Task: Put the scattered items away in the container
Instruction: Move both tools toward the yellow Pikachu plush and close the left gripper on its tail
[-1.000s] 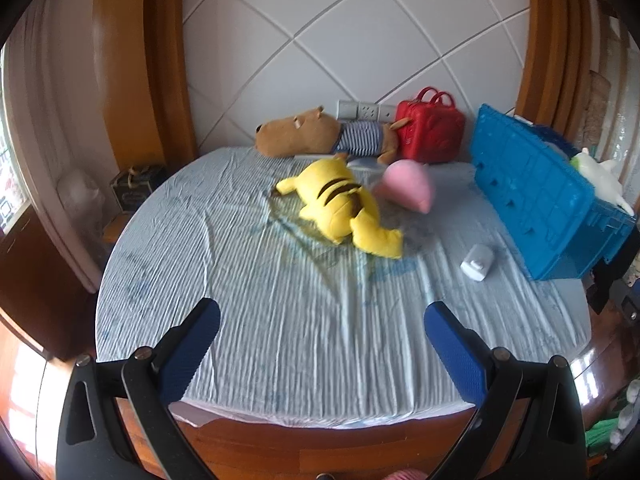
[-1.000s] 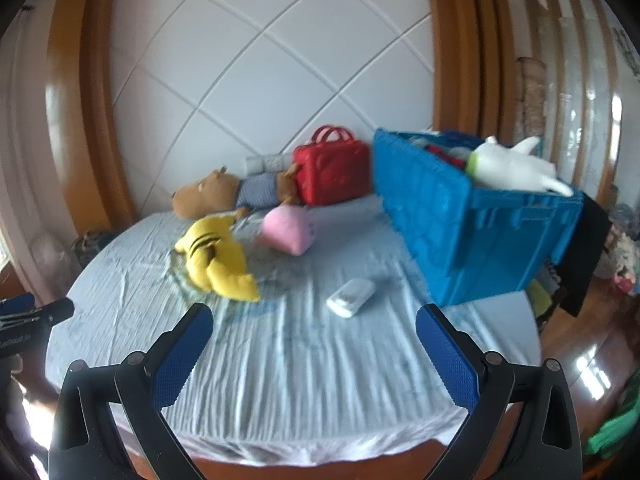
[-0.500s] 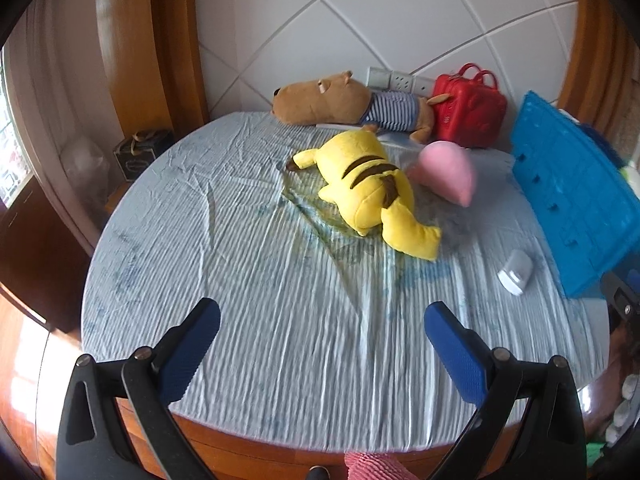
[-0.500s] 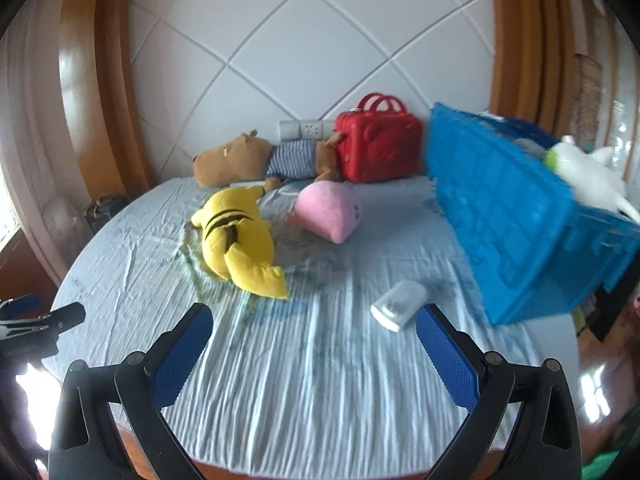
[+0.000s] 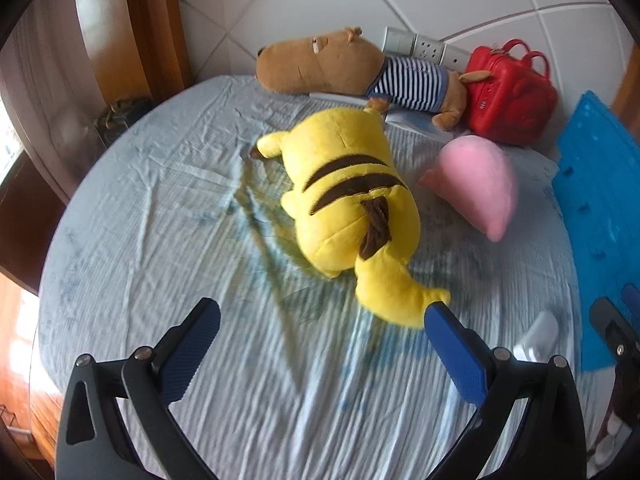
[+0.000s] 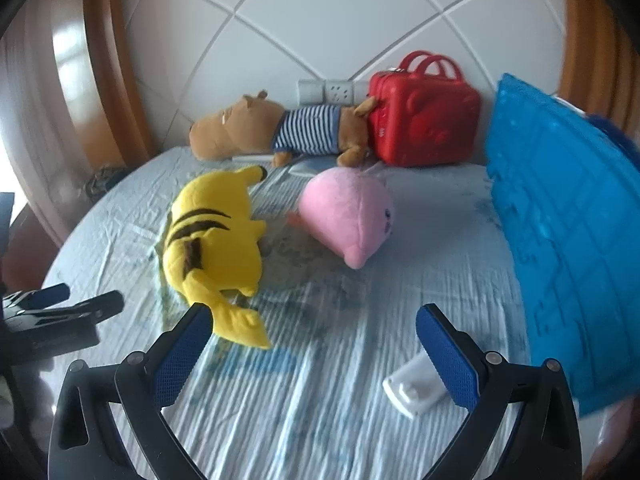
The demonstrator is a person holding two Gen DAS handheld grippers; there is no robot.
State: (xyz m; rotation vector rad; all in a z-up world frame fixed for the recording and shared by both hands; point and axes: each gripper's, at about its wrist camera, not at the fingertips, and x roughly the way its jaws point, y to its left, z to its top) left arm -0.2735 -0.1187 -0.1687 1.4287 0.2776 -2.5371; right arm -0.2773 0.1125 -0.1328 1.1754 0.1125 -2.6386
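Note:
A yellow striped plush (image 5: 352,208) (image 6: 216,240) lies mid-bed. A pink plush (image 5: 476,184) (image 6: 348,212) lies to its right. A brown plush in a striped shirt (image 5: 352,68) (image 6: 280,132) and a red bag (image 5: 508,92) (image 6: 424,120) lie at the back wall. A small white object (image 5: 538,336) (image 6: 414,390) lies by the blue crate (image 5: 600,208) (image 6: 568,232) on the right. My left gripper (image 5: 320,344) is open and empty, just short of the yellow plush's tail. My right gripper (image 6: 312,348) is open and empty, with the white object beside its right finger.
The round bed has a wrinkled light blue sheet (image 5: 140,220) (image 6: 320,420). Wooden panelling (image 5: 148,28) and a white tiled wall with sockets (image 6: 332,92) stand behind it. A dark object (image 5: 120,112) sits beside the bed at the left.
Both grippers have moved forward over the bed toward the plush toys, which look larger and closer now. Both stay open and empty.

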